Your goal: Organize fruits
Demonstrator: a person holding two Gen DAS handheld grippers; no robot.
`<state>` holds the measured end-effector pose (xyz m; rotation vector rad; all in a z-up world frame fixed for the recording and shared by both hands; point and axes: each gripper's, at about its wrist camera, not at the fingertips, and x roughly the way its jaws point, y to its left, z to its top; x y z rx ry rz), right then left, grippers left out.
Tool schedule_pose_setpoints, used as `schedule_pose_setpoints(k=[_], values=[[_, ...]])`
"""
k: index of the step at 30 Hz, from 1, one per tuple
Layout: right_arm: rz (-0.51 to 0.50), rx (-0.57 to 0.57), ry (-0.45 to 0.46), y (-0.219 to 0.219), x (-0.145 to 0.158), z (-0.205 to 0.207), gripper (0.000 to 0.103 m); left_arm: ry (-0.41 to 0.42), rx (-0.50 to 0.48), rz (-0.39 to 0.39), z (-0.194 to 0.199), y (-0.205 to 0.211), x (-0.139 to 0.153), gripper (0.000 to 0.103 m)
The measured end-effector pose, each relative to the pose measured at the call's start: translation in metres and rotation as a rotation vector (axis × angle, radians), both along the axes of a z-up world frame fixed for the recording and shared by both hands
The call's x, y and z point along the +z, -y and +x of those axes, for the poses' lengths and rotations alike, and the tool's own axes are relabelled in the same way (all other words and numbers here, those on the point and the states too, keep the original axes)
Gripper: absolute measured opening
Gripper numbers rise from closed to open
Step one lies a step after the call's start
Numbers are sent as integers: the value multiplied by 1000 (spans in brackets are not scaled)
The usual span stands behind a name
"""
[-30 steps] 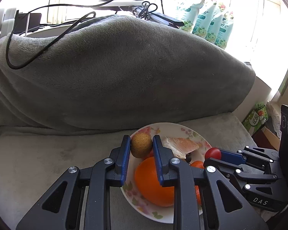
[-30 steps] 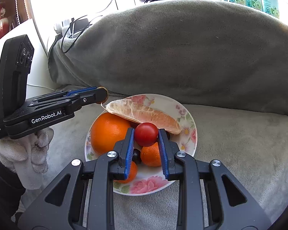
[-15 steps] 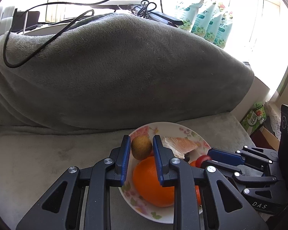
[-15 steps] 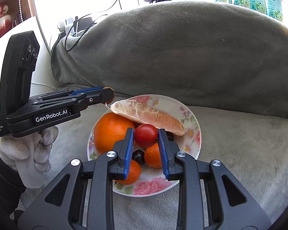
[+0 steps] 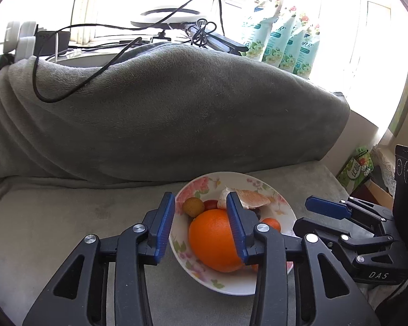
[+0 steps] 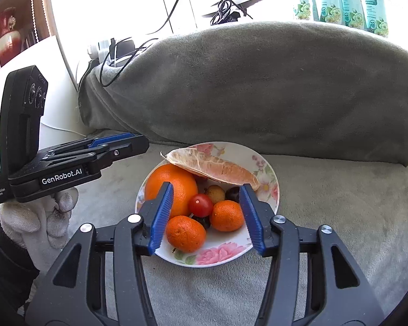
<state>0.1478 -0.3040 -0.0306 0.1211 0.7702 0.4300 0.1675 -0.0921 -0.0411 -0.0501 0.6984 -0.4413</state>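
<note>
Both grippers have just let go: the left gripper (image 5: 200, 226) dropped its small brown fruit (image 5: 193, 207) and the right gripper (image 6: 206, 214) its cherry tomato (image 6: 200, 204) onto the floral plate (image 6: 269, 168). Each tilts downward above the plate, jaws parted, nothing between the pads. On the plate lie one large orange (image 6: 170, 187), two tangerines (image 6: 185, 233), one grapefruit segment (image 6: 217, 169).

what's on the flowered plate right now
On the flowered plate lie a large orange, two tangerines, a cherry tomato, a small brown fruit, dark grapes and a peeled citrus segment. Anything beneath them is hidden.
</note>
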Motion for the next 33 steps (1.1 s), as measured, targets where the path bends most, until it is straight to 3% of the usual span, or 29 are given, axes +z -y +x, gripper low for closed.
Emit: schedule_pose_setpoints(k=[2, 4, 6, 8, 16, 18, 20, 33], values=[[5, -9, 5, 3, 3, -3, 57, 10, 0, 2, -5, -1, 3, 40], [4, -18, 10, 4, 6, -5, 58, 20, 4, -1, -11, -1, 6, 50], [2, -36, 20, 7, 8, -9, 69, 29, 8, -6, -17, -3, 8, 53], [4, -52, 32, 11, 11, -13, 77, 35, 11, -8, -22, -4, 11, 62], [-2, -97, 45, 20, 18, -21, 82, 69, 36, 29, -43, -1, 20, 79], [-5, -105, 46, 22, 18, -22, 84, 78, 35, 49, -48, 2, 20, 80], [-5, -118, 55, 24, 20, -24, 94, 81, 33, 60, -51, 4, 21, 80], [-3, -147, 58, 32, 26, -29, 94, 66, 39, 67, -67, 8, 26, 82]])
